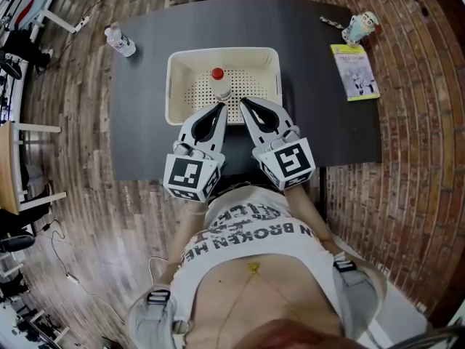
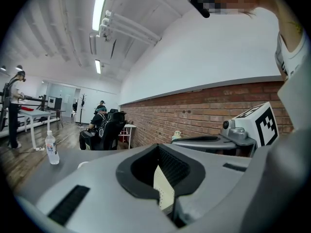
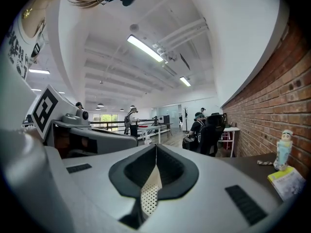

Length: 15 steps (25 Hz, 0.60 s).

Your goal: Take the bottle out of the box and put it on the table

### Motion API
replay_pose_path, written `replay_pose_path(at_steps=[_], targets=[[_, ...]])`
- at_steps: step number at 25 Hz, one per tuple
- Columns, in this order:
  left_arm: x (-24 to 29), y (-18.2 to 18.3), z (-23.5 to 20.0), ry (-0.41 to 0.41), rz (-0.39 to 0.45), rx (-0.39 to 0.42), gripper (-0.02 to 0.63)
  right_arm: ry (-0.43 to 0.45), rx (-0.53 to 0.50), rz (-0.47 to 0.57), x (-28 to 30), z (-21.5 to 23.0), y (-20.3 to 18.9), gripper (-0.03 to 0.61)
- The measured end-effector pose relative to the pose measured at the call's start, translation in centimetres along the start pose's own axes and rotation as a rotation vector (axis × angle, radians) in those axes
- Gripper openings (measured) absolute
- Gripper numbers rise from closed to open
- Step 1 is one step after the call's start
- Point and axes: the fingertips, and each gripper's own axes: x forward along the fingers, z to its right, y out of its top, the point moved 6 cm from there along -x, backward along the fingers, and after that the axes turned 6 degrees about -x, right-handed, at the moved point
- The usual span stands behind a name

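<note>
A clear bottle (image 1: 220, 86) with a red cap stands upright inside the cream perforated box (image 1: 178, 67) in the middle of the dark table (image 1: 145, 137). My left gripper (image 1: 221, 107) and right gripper (image 1: 243, 102) lie side by side over the box's near rim, tips just short of the bottle. Both are shut with nothing between the jaws. In the left gripper view the left gripper (image 2: 158, 147) has its jaws together, and a strip of the box (image 2: 163, 188) shows below them. The right gripper (image 3: 155, 145) looks the same in its own view, above the box's perforated wall (image 3: 148, 200).
A second clear bottle (image 1: 120, 41) stands at the table's far left corner, also in the left gripper view (image 2: 51, 148). A yellow booklet (image 1: 354, 71) and a small figurine (image 1: 360, 27) lie at the far right. A brick wall borders the right side; people sit at desks beyond.
</note>
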Motion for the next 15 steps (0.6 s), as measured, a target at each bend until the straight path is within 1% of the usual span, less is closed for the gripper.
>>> replay_pose_path(at_steps=[5,15], targets=[[0.1,0.9,-1.5,-0.005,-0.002,0.014,0.006,-0.021,-0.008,0.007,1.2,0.2,0.7,0.009],[1.2,1.6,-3.6,-0.095,-0.026,0.018,0.006,-0.100,0.005,-0.013,2.9,0.0,0.7,0.009]])
